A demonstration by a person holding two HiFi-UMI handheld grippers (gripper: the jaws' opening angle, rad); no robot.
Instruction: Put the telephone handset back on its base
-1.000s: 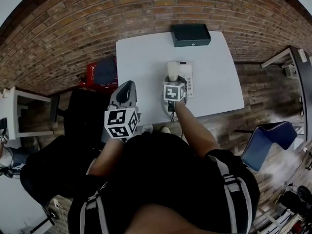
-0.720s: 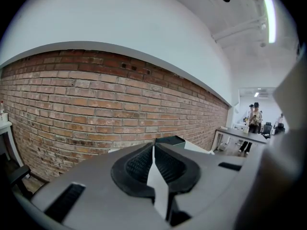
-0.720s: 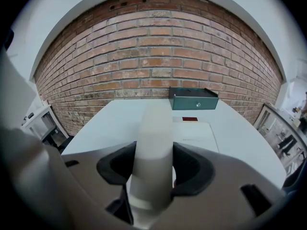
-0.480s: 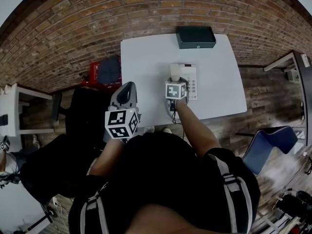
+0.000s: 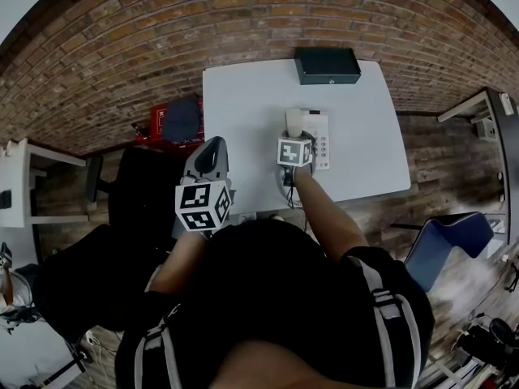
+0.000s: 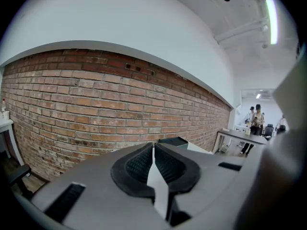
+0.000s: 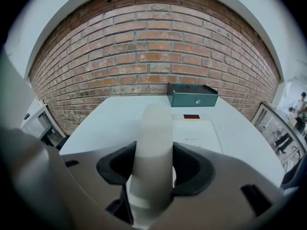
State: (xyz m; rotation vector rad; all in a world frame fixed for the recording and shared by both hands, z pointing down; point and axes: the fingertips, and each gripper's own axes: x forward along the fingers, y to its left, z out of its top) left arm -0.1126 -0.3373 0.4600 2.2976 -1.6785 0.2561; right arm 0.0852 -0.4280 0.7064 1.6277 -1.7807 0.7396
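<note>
My right gripper (image 5: 292, 134) is shut on the white telephone handset (image 5: 293, 121), which it holds over the left part of the white telephone base (image 5: 319, 134) on the white table (image 5: 243, 120). In the right gripper view the handset (image 7: 152, 147) stands up between the jaws, with the base (image 7: 197, 133) just behind it. Whether the handset touches the base cannot be told. My left gripper (image 5: 212, 147) hangs off the table's left edge, shut and empty; its pads (image 6: 144, 163) meet in the left gripper view.
A dark green metal box (image 5: 327, 64) sits at the table's far edge by the brick wall (image 5: 122, 55). A black chair (image 5: 138, 193) and a red case (image 5: 165, 122) are left of the table, a blue chair (image 5: 442, 241) at right.
The right gripper with the handset has shifted slightly right and farther, closer over the base. The left gripper has stayed in place.
</note>
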